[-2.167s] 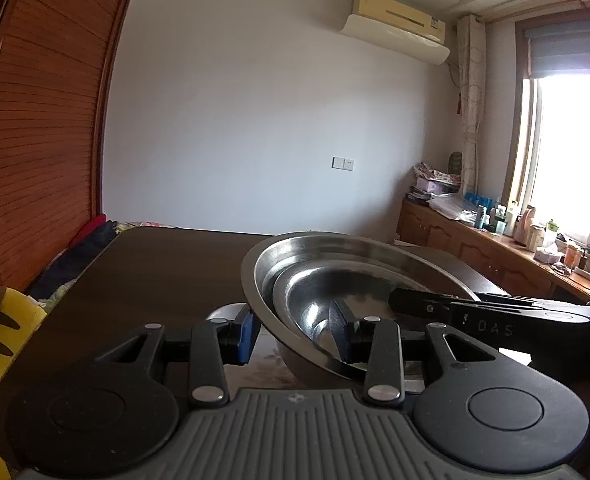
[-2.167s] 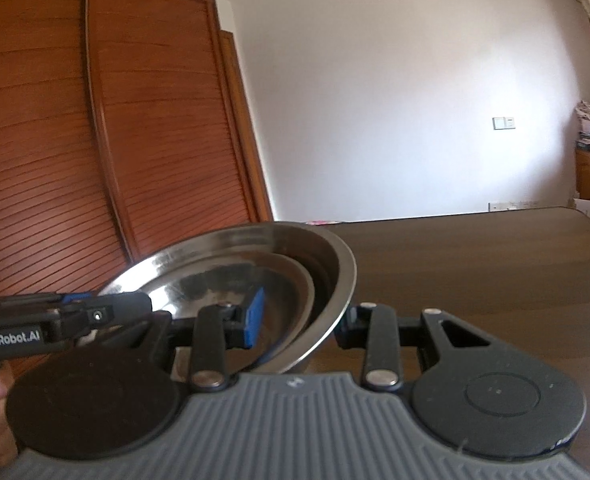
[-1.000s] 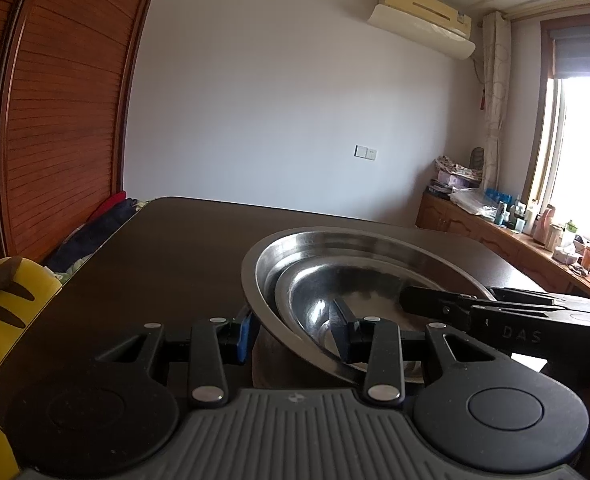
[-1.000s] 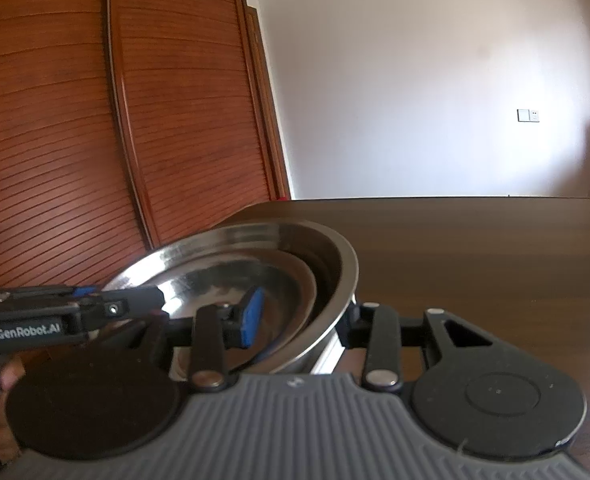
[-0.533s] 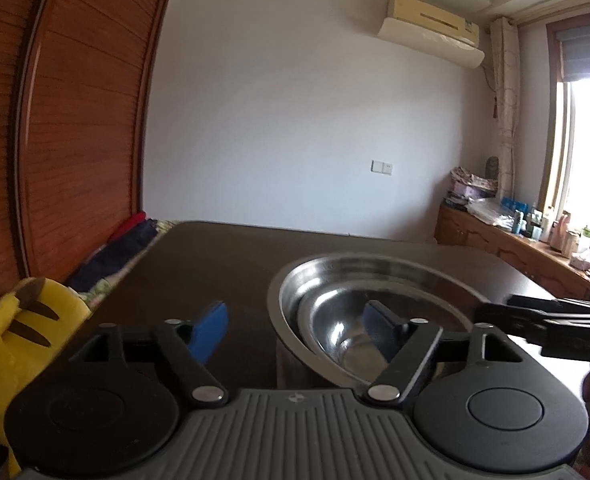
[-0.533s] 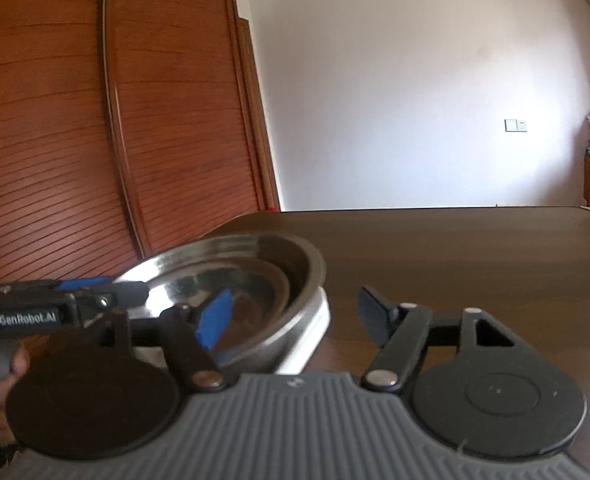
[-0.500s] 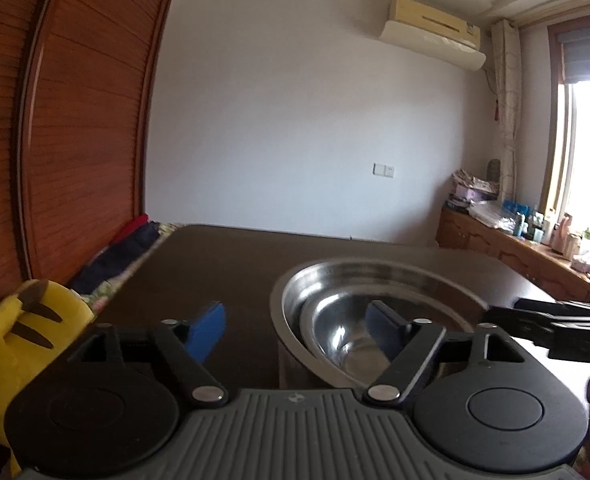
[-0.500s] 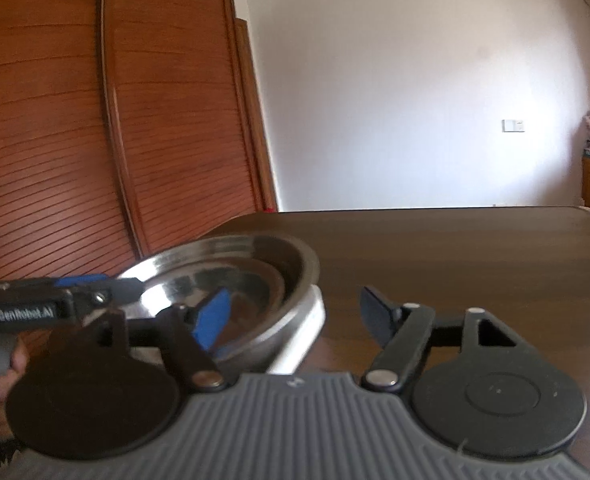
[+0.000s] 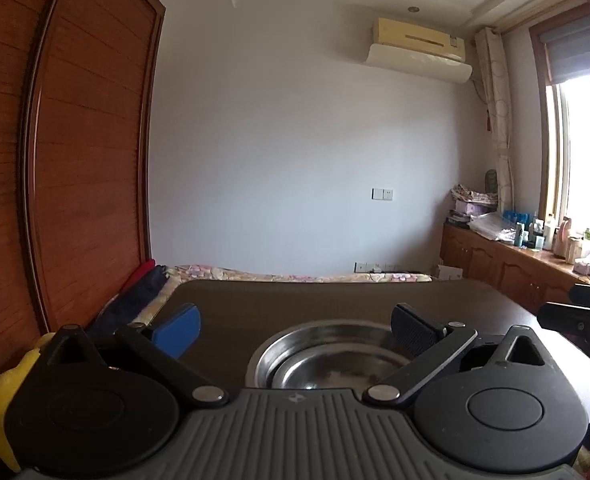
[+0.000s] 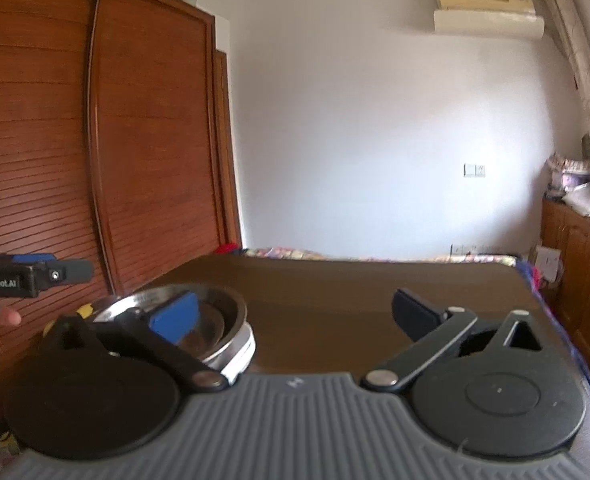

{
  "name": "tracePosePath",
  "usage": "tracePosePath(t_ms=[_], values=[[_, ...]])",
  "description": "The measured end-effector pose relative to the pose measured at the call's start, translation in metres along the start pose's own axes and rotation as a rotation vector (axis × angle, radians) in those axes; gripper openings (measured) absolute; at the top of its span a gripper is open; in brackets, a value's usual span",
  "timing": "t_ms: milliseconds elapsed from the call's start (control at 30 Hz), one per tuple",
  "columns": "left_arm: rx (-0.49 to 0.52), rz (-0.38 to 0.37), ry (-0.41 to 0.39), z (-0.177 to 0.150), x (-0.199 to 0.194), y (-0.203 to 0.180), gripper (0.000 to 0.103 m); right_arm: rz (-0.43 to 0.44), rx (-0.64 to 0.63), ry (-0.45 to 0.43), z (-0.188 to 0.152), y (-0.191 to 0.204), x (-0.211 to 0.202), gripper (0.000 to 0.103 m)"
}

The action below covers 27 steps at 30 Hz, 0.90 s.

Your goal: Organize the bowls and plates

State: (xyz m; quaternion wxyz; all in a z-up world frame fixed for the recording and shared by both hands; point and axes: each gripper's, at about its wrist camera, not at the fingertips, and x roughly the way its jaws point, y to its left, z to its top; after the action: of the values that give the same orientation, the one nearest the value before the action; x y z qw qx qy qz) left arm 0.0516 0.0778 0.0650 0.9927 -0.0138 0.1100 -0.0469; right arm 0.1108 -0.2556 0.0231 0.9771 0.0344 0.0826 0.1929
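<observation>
Your L gripper [image 9: 295, 326] & R gripper [image 10: 295, 316]: jaws just spread wide, empty, off nested steel bowls [image 9: 327, 356] on table [image 9: 335, 300].

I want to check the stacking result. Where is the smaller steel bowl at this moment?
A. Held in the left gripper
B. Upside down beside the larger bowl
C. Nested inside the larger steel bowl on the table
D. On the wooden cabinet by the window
C: the smaller steel bowl sits inside the larger steel bowl on the table, with both grippers open and apart from them.
</observation>
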Motion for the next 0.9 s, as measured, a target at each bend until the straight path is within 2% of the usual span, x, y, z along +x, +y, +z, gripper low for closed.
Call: tracePosePath(t_ms=[100,267,667,900], values=[[0.021,-0.004,0.004,0.002,-0.001,-0.011,0.103,-0.021,-0.001,-0.014,0.004,0.001,-0.005,0.103],[0.05,0.045,-0.01,0.0,-0.001,-0.031,0.103,-0.074,-0.021,-0.012,0.008,0.003,-0.009,0.103],[0.06,-0.033,0.034,-0.022,-0.009,-0.063,0.103,-0.209,-0.014,-0.019,-0.004,0.001,-0.019,0.103],[0.094,-0.017,0.055,-0.041,-0.016,-0.067,0.103,-0.245,0.011,-0.013,-0.019,-0.003,-0.018,0.103]])
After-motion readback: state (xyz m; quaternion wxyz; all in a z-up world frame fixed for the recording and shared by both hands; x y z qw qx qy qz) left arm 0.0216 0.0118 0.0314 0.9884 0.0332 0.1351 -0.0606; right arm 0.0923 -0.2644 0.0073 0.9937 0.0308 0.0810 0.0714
